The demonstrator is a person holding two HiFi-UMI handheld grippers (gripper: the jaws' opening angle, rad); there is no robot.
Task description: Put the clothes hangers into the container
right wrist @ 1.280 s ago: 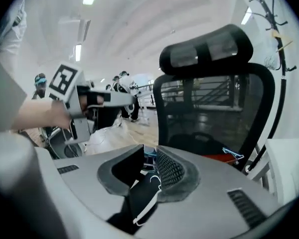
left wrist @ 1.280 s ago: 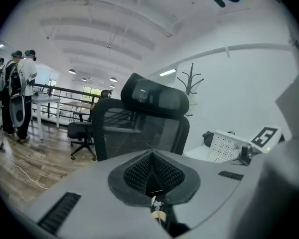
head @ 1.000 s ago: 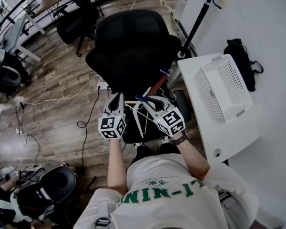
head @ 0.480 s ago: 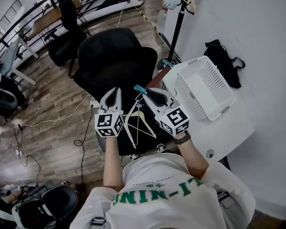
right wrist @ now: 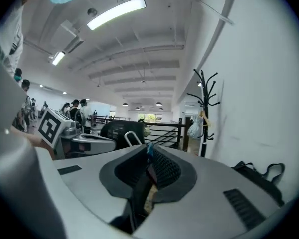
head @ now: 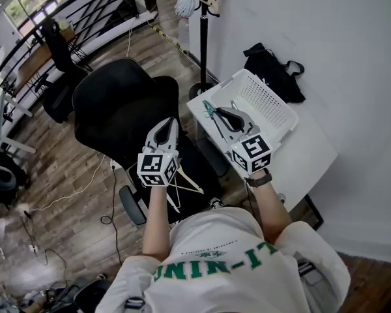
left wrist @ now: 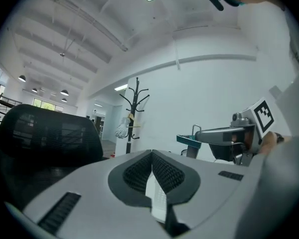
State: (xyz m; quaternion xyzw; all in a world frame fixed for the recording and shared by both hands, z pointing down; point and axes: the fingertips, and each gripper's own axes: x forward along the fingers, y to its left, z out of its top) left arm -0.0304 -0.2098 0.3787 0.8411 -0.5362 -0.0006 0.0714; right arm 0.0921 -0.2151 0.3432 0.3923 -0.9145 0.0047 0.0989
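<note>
Grippers first: my left gripper has its fingers pressed together on a pale thin-framed triangular clothes hanger, which dangles under it, off the tabletop and well out past its left edge. The left gripper view shows a white strip of it pinched between the pads. My right gripper has just been closing its jaws further. They pinch a dark clip hanger with teal plastic clips, its teal tip poking out past the pads in the right gripper view. Can't tell if more than one hanger is in that grip. That hanger hangs over the left edge of the white tabletop, just beside the near rim of the white perforated plastic basket.

Basket stands on the far-left part of the tabletop, toward the corner by the black coat stand. What shows of its inside is bare, no hanger in it.

Progress call: pickup is done for both hangers, both are in the air, neither is delivered. Left to do: get the right hanger over the rim and let go, then the same for the left one, which is further off. Roughly the middle of the task, I'd say.

Further back: black mesh office chair on the wood floor, black bag beyond the tabletop's far edge by the wall.
</note>
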